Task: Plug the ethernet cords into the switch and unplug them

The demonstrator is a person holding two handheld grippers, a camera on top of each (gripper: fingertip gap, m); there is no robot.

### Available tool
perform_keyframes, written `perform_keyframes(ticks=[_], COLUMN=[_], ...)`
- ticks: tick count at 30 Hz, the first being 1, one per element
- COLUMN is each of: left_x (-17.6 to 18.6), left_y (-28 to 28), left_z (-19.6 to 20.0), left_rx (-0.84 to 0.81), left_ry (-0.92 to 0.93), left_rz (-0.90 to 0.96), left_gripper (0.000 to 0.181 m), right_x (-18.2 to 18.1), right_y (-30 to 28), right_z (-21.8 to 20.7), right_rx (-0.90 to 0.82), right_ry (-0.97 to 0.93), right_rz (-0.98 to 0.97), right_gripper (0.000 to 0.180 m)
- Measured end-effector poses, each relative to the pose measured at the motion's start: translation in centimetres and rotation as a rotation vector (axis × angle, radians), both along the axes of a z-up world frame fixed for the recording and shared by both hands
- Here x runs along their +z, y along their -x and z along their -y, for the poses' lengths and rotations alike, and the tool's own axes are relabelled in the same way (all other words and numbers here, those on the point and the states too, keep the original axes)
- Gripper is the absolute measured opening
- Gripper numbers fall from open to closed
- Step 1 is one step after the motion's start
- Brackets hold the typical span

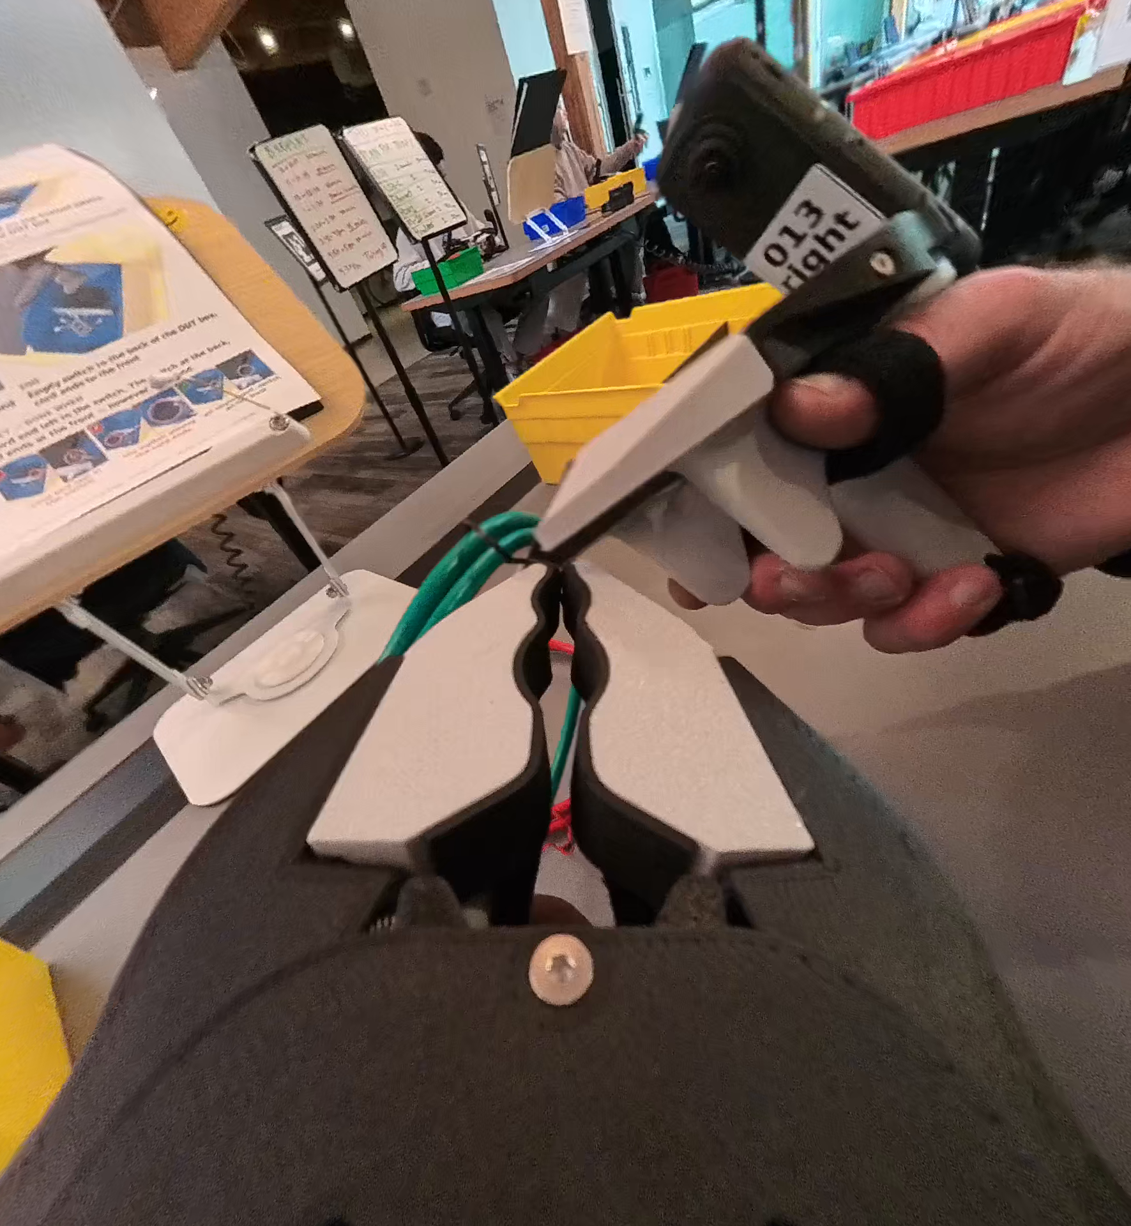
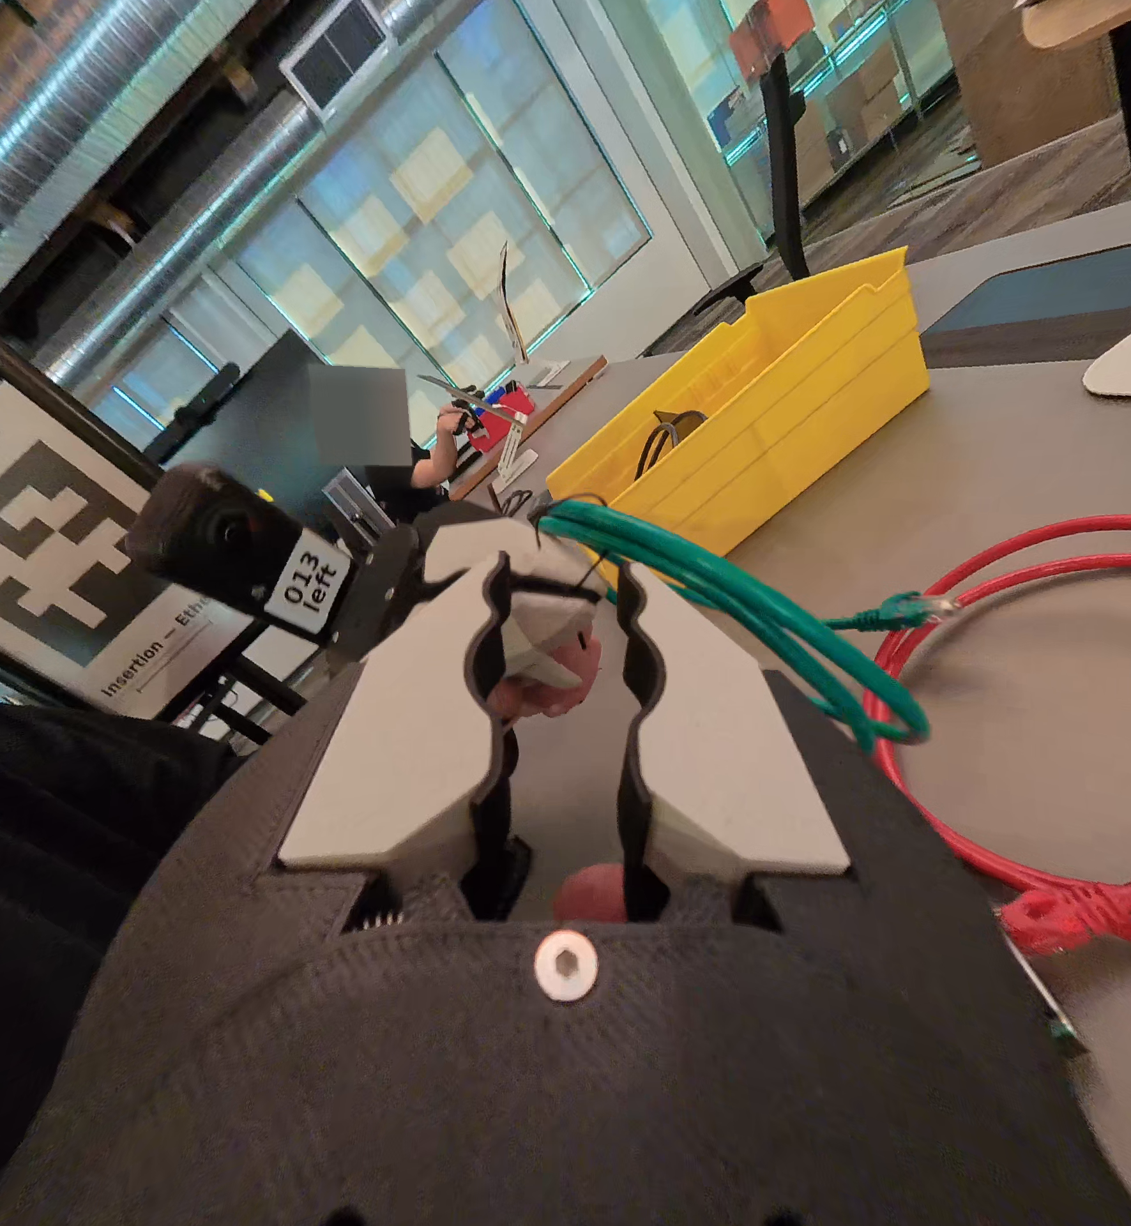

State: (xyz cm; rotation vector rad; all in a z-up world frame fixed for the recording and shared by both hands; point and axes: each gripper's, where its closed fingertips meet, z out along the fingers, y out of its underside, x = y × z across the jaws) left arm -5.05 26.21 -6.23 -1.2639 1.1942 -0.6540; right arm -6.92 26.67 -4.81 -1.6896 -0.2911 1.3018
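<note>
My left gripper (image 1: 559,584) and right gripper (image 2: 559,584) match: white fingers with wavy black pads, black textured bodies, a silver screw each. Black straps, probably fabric, loop my hand (image 1: 987,451).

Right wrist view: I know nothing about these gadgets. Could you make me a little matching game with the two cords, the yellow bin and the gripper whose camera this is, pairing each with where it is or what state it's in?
Things:
1. green cord
2. red cord
3. yellow bin
4. right gripper

States:
A. fingers apart, gripping nothing
B. lying looped on the table
C. pinched in the tips of the left gripper
D. standing on the table with a dark cable inside

Pairs: 1-C, 2-B, 3-D, 4-A
</note>
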Motion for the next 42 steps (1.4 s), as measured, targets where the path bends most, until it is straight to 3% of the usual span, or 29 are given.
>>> perform_keyframes(ticks=[4, 12, 26, 32, 34, 37, 40, 42], left_x=[-0.4, -0.7, -0.9, -0.3, 1.7, 4.5, 2.2, -0.1], left_y=[-0.6, -0.6, -1.1, -1.4, -1.0, 0.7, 1.9, 2.2], left_z=[0.3, 0.0, 0.4, 2.3, 3.9, 3.4, 1.0, 1.4], left_rx=[0.044, 0.095, 0.085, -0.055, -0.136, -0.130, -0.094, -0.161], left_ry=[-0.094, -0.220, -0.221, -0.181, -0.241, -0.235, -0.067, 0.036], left_rz=[-0.038, -0.117, -0.116, -0.118, -0.075, -0.037, -0.134, -0.199], left_gripper=[0.001, 0.001, 0.003, 0.022, 0.030, 0.042, 0.066, 0.057], right_x=[-0.3, -0.3, -0.8, -0.9, -0.8, -0.4, -0.2, 0.0], right_y=[-0.2, 0.0, -0.7, -1.7, -1.9, -1.8, -1.0, -0.5], right_z=[-0.2, -0.1, -0.4, -0.5, -0.5, 0.1, 1.3, 2.1], right_rx=[-0.025, -0.019, -0.058, -0.068, -0.067, -0.028, 0.057, 0.104], right_ry=[-0.005, -0.006, -0.058, -0.090, -0.108, -0.140, -0.179, -0.205], right_rz=[0.011, 0.016, 0.096, 0.190, 0.230, 0.279, 0.347, 0.376], right_gripper=[0.020, 0.023, 0.000, 0.000, 0.000, 0.000, 0.000, 0.000])
